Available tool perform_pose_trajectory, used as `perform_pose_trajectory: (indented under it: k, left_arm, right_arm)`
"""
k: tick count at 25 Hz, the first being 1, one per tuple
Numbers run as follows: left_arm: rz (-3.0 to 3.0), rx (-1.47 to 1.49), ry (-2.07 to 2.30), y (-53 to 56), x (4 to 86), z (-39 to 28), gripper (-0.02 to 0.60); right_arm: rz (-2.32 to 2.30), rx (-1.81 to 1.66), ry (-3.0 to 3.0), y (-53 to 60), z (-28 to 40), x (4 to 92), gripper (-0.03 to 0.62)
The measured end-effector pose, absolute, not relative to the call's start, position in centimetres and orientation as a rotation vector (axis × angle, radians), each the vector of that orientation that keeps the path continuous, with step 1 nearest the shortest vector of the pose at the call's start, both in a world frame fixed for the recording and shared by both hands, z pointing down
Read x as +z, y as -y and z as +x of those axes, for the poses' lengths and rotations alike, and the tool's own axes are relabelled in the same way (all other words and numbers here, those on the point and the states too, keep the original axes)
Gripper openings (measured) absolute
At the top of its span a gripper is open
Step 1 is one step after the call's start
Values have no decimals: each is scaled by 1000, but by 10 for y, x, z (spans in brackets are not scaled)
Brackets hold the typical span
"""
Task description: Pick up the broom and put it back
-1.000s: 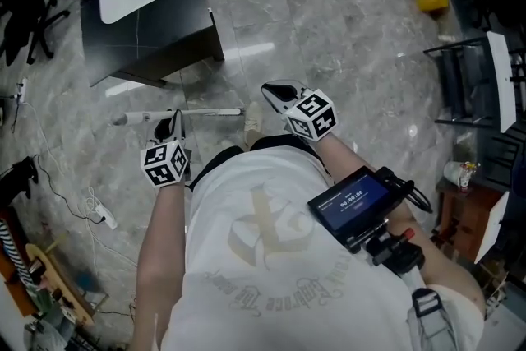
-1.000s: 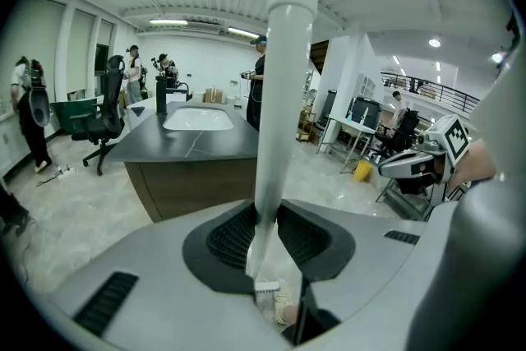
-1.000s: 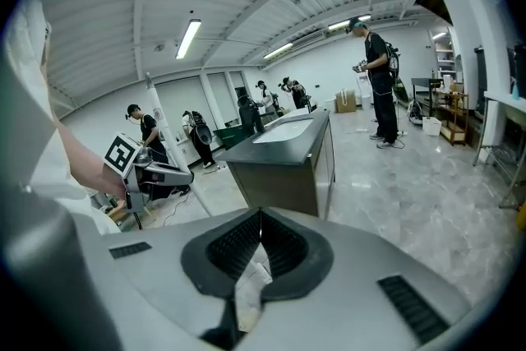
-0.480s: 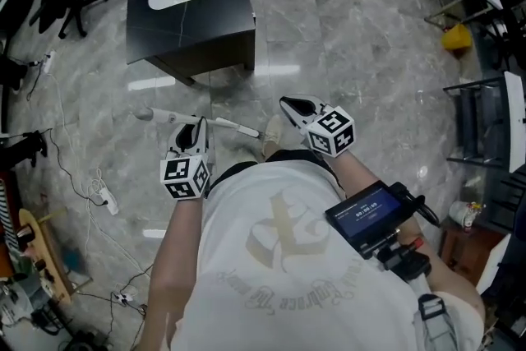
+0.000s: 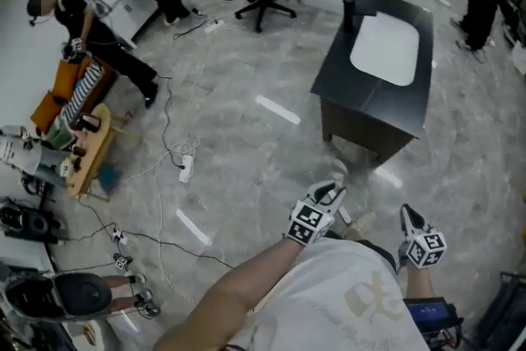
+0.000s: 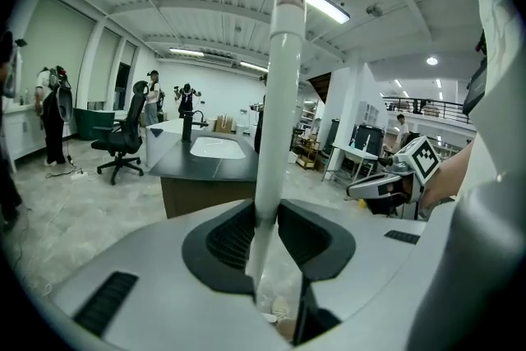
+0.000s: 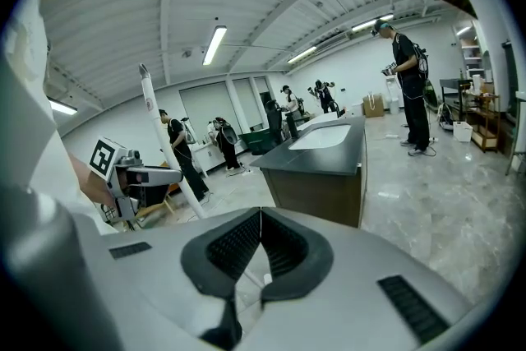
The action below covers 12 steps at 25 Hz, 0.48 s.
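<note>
**Q:** How far along is the job?

**A:** The pick-up looks done. The left gripper (image 6: 267, 219) is clamped on the broom (image 6: 275, 94), pads pressing the white handle from both sides. The handle stands nearly upright and rises well above the jaws.

**Q:** And the other hand?

**A:** The right gripper (image 7: 260, 218) is empty, with its jaws together at the tips. It is held level beside the left one and apart from the handle, which shows at the left of its own view.

**Q:** Is the broom clear of the floor (image 5: 246, 152)?

**A:** I cannot tell. The handle runs down between the left jaws towards the person's feet, and no view shows the brush end.

**Q:** So what is left?

**A:** The second half, by my reading: carrying the broom to its place and letting go. No rack or corner for it shows. The head view has open floor ahead and a black desk (image 5: 362, 107) to the right, near both grippers. The left jaws have yet to open.
</note>
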<state>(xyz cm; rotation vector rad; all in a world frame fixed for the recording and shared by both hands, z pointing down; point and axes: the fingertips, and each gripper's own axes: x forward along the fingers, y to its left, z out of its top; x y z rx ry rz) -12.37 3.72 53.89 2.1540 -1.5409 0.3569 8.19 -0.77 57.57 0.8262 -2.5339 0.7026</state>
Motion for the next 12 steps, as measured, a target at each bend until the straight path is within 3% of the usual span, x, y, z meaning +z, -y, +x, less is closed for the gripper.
perform_pose_trajectory:
  k: [12]
  left_arm:
    - [2105,286,1616,-65,532,-194,97]
  right_arm:
    - [717,557,2565,16,-3,550,17]
